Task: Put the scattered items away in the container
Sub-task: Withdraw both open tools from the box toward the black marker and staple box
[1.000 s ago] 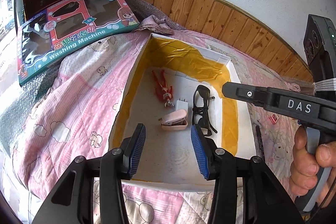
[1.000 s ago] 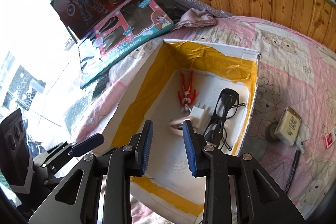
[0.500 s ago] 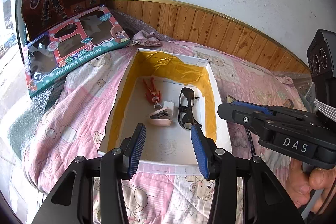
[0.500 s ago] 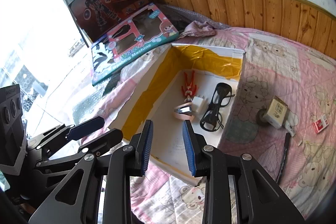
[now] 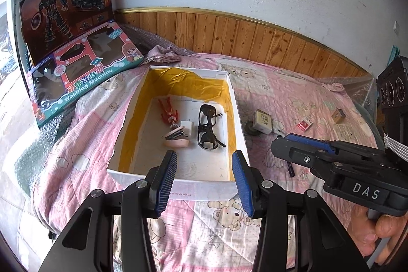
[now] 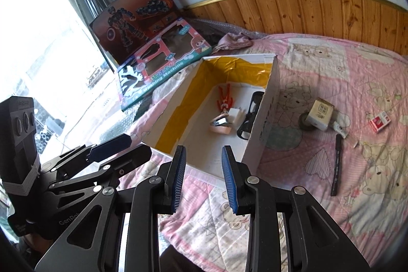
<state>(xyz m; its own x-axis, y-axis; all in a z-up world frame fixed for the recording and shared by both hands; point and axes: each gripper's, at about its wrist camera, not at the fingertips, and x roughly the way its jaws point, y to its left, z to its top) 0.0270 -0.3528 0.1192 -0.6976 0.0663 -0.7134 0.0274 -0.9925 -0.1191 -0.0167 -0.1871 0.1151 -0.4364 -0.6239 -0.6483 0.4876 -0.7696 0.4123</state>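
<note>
At the far left, two printed cardboard toy boxes (image 5: 81,73) lean by the window, glossy and flat; they look like backdrop, not clutter. Next comes the container (image 5: 178,185), a shallow white cardboard box with yellow tape lining its inner walls, resting on the soft pink quilted bed (image 5: 84,157). Inside it already lie a small red-orange plastic doll (image 5: 168,112), a pale pink stapler (image 5: 176,139), a white plug-shaped charger (image 5: 187,125) and black-framed glasses (image 5: 207,126), all close together on the box floor. So the task seems roughly half done.

The left gripper (image 5: 202,182) hovers over the near wall of the box, its ribbed blue pads wide apart and holding nothing. The right gripper (image 6: 202,179) hangs just beside the box's near corner, its pads parted a little less widely and likewise empty.

To the right of the box, the bed carries what is left: a dark round roll (image 6: 304,121) touched by a small white carton (image 6: 320,114), a slim black pen (image 6: 336,167) lying lengthwise, a little red-and-white packet (image 6: 380,121), and farthest right a small tan cardboard cube (image 5: 338,115). These are light, rigid pieces on a yielding, wrinkled quilt, so I judge that the thin pen may press into the fabric when pinched.
</note>
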